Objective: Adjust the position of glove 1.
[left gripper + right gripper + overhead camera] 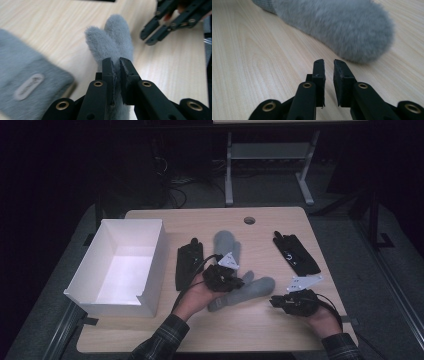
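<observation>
A wooden bench (260,325) is seen from above, with 2 grey fleece mittens near its middle. The nearer grey mitten (252,289) lies tilted across the bench, its rounded tip towards the right claw (274,301); the second grey mitten (226,246) lies just behind it, pointing away from the person. The left claw (227,279) is clenched on the nearer mitten: in the left gripper view its jaws are pressed onto a fold of grey fleece (110,42), with the cuff and label of the other mitten (27,85) at the left and the right claw (152,32) farther off. The right claw (329,65) is nearly closed and grasps nothing (only a narrow gap stands between its jaws); the mitten's tip (352,32) lies just beyond it on the bench. A white open box (150,285) stands at the bench's left. 2 black gloves lie flat: one black glove (188,264) between box and mittens, the other black glove (296,253) at the right.
</observation>
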Demonstrator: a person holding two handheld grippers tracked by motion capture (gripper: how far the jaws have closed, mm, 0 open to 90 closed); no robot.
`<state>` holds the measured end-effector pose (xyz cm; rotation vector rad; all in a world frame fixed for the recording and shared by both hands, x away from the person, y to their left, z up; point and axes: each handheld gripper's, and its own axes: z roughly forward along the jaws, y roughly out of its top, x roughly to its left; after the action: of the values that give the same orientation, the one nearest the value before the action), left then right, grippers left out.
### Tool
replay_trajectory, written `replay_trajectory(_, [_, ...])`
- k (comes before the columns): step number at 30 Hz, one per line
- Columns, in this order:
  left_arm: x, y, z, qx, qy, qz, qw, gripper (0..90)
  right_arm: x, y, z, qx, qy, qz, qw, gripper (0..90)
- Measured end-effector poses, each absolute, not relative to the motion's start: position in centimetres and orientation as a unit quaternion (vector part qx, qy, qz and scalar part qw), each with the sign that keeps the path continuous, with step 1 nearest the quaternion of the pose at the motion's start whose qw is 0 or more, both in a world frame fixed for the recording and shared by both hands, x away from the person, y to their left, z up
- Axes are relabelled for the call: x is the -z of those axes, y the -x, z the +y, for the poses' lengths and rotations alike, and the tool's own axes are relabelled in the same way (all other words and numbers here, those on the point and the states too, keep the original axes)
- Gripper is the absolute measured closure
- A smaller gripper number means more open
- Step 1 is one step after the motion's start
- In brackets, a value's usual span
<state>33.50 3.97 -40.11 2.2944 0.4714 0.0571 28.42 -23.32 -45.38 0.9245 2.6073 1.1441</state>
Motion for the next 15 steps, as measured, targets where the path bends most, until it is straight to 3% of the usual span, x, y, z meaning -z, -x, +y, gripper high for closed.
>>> replay_trajectory(10, [40.3, -32.2, 3.2, 0.021, -0.889, 0.169, 0.424, 73.6, 45.7, -28.8, -23.6, -0.37, -0.322, 0.868, 0.074, 81.3])
replay_trajectory(15, [39.9, -31.7, 3.4, 0.016, -0.89, 0.164, 0.426, 78.0, 45.9, -29.1, -23.8, -0.36, -0.328, 0.87, 0.077, 82.9])
